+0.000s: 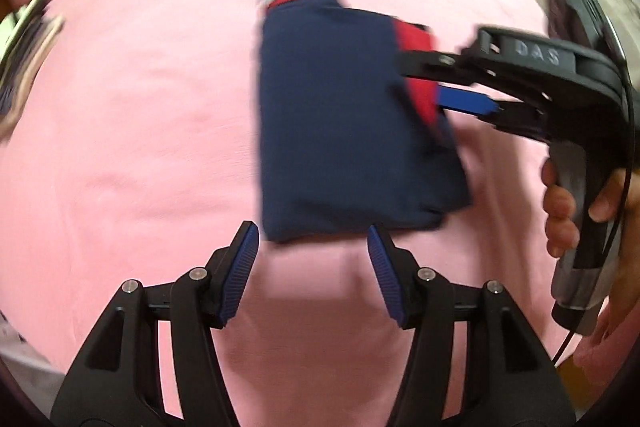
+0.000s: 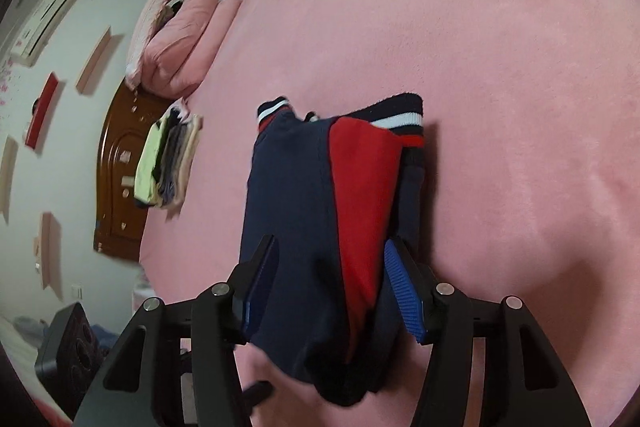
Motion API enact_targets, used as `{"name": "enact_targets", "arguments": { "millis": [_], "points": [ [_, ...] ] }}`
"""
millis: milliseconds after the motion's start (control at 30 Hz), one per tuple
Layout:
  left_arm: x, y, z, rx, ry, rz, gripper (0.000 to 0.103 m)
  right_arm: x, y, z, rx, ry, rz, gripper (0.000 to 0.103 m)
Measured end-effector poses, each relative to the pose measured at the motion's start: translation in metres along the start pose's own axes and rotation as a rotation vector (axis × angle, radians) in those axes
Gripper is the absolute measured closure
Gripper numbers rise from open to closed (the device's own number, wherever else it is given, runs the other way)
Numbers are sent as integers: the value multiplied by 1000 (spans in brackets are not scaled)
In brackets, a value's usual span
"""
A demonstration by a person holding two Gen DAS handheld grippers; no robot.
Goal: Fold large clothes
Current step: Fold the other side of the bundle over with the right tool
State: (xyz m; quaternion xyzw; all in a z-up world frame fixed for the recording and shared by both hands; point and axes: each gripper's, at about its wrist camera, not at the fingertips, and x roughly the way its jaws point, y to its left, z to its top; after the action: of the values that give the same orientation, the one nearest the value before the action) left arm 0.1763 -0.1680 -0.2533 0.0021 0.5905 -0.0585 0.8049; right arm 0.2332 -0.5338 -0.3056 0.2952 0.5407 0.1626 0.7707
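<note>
A folded navy and red garment (image 1: 340, 123) with striped cuffs lies on the pink bed (image 1: 140, 107). My left gripper (image 1: 312, 267) is open and empty, just short of the garment's near edge. My right gripper (image 1: 416, 83) comes in from the right, its fingers around the garment's red side. In the right wrist view the garment (image 2: 320, 227) fills the space between my right gripper's (image 2: 332, 283) fingers, which clamp its thick folded end.
A stack of folded clothes (image 2: 168, 159) sits at the bed's edge by the wooden headboard (image 2: 120, 179). Pink pillows (image 2: 176, 39) lie beyond it. The pink bed (image 2: 500, 67) stretches wide to the right.
</note>
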Motion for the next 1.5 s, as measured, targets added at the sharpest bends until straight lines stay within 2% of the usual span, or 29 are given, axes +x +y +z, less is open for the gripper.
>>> {"name": "enact_targets", "arguments": {
  "millis": [67,100,200,267,367,400,500,533,600,700,767,800,833,900,1033,1067,1133,1233,1300,1367,1400,1433,1500],
  "points": [
    [2,14,1,-45,8,11,50,16,3,2,3,-41,-27,91],
    [1,21,5,-55,7,14,50,18,3,4,18,-80,-43,99],
    [-5,31,5,-76,-22,30,50,4,-4,-2,113,-122,-23,100],
    [-6,36,4,-94,-28,32,50,3,-4,-11,186,-132,-50,100],
    [-6,29,2,-110,-23,24,50,12,-15,-29,253,-106,-95,99],
    [-5,31,3,-114,-20,26,50,14,-18,-35,273,-89,-93,92],
    [-2,38,10,-116,-18,23,50,17,-21,-50,321,-55,-66,48],
    [-4,36,12,-115,-17,23,50,20,-19,-55,331,-56,-36,45],
    [-4,43,15,-116,-14,24,50,33,-12,-63,327,-47,-4,45],
    [-3,45,17,-113,-5,26,50,58,2,-72,293,7,-37,46],
    [-4,45,20,-112,-4,36,50,65,12,-78,271,18,-42,65],
    [-5,46,20,-113,-9,40,50,65,18,-81,255,8,-61,68],
    [-7,48,21,-115,-12,41,50,66,26,-83,232,0,-72,78],
    [-10,52,22,-122,-23,42,50,48,29,-78,196,4,-47,87],
    [-13,62,25,-156,-28,30,50,47,52,-83,178,48,55,89],
    [-12,64,25,-164,-22,35,50,49,55,-86,171,51,51,89],
    [-13,67,25,-171,-17,41,50,36,52,-89,167,11,-19,90],
    [-15,69,25,-177,-23,20,50,29,36,-94,259,-46,-82,90],
    [-13,68,25,-166,-6,6,50,31,29,-101,273,-23,-96,86],
    [-12,67,26,-151,-4,10,50,35,30,-105,251,-5,-118,65],
    [-12,65,28,-138,-11,9,50,25,22,-104,242,-13,-143,51],
    [-12,63,30,-125,-24,6,50,23,28,-102,226,-39,-159,48],
    [-14,58,38,-95,-55,-7,50,18,36,-94,209,-109,-146,48]
  ]
}}
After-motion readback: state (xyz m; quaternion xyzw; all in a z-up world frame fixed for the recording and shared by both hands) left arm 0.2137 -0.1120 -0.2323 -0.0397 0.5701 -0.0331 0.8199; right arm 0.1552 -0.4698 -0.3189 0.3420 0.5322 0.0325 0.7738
